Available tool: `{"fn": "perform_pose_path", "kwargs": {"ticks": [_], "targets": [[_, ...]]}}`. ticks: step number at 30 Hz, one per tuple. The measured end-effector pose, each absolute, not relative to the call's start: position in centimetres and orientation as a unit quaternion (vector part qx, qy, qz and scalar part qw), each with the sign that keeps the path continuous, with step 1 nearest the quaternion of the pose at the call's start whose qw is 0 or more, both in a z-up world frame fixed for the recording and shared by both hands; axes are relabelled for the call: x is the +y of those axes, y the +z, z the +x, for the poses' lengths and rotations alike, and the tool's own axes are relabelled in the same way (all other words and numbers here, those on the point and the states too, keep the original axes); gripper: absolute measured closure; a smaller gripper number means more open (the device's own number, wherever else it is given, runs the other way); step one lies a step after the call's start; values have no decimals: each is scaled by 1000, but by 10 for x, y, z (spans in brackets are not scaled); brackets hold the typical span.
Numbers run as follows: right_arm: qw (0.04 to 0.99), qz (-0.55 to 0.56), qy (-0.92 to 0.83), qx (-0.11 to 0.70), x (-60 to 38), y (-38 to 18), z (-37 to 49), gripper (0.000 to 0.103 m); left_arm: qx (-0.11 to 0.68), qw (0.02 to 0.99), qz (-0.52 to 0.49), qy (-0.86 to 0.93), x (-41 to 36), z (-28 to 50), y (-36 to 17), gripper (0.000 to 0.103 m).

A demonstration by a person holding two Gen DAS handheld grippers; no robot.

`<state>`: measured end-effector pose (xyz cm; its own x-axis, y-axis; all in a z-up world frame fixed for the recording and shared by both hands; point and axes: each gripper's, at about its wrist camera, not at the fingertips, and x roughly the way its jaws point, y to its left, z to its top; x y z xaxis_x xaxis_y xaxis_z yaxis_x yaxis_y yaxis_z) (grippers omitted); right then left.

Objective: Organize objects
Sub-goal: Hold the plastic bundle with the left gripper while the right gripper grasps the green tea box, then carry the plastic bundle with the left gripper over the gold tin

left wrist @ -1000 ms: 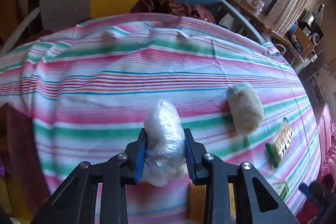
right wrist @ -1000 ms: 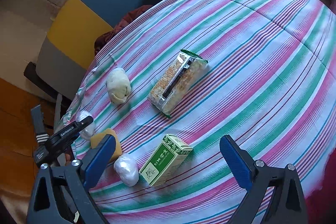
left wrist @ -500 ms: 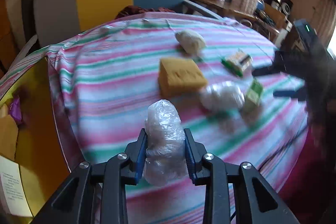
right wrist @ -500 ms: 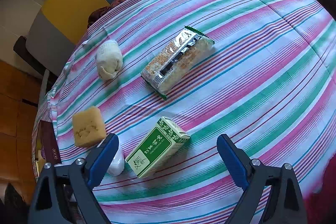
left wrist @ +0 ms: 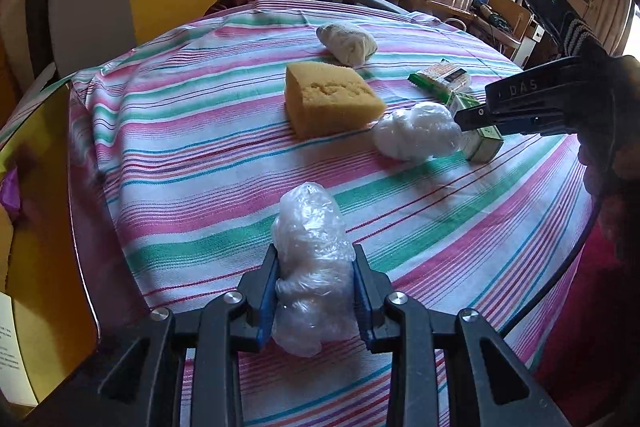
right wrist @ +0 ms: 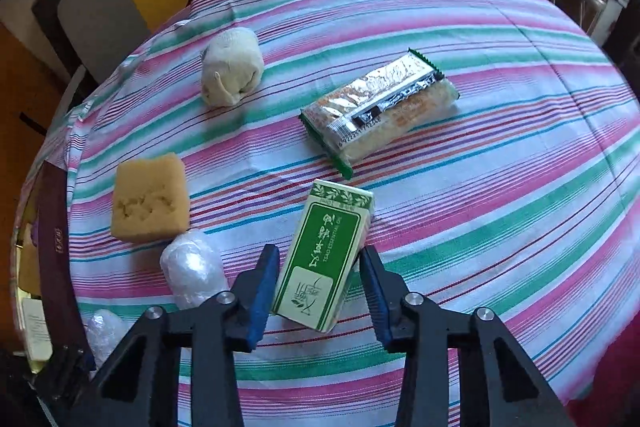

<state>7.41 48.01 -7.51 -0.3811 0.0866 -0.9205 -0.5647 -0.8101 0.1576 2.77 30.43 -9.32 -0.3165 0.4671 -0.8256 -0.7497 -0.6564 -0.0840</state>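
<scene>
Right tongs (right wrist: 318, 289), wide a second ago, now closing around green tea-oil box (right wrist: 324, 255) on striped worktop (right wrist: 500, 187); grip imminent. Left tongs (left wrist: 314, 291) stay clenched on plastic-wrapped bundle (left wrist: 310, 267), carried near worktop edge.

Two plastic-wrapped bundles (left wrist: 314, 267) (left wrist: 416, 137), one sponge (left wrist: 330, 99), one green box (right wrist: 324, 255), one snack packet (right wrist: 380, 107), one cloth roll (right wrist: 232, 67)

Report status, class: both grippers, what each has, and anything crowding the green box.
Left gripper shut on clear plastic bundle. Right gripper closing around green box, pads not yet pressing. White plastic wad beside its left finger; sponge clear.
</scene>
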Motion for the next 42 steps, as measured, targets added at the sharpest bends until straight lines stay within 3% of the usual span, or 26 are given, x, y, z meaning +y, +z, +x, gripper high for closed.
{"fn": "perform_pose_path", "kwargs": {"ticks": [4, 42], "targets": [[233, -542, 781, 203, 485, -85, 70, 72, 153, 388, -439, 796, 300, 28, -94, 71], [233, -550, 786, 160, 496, -80, 51, 72, 164, 383, -419, 807, 300, 36, -95, 71]]}}
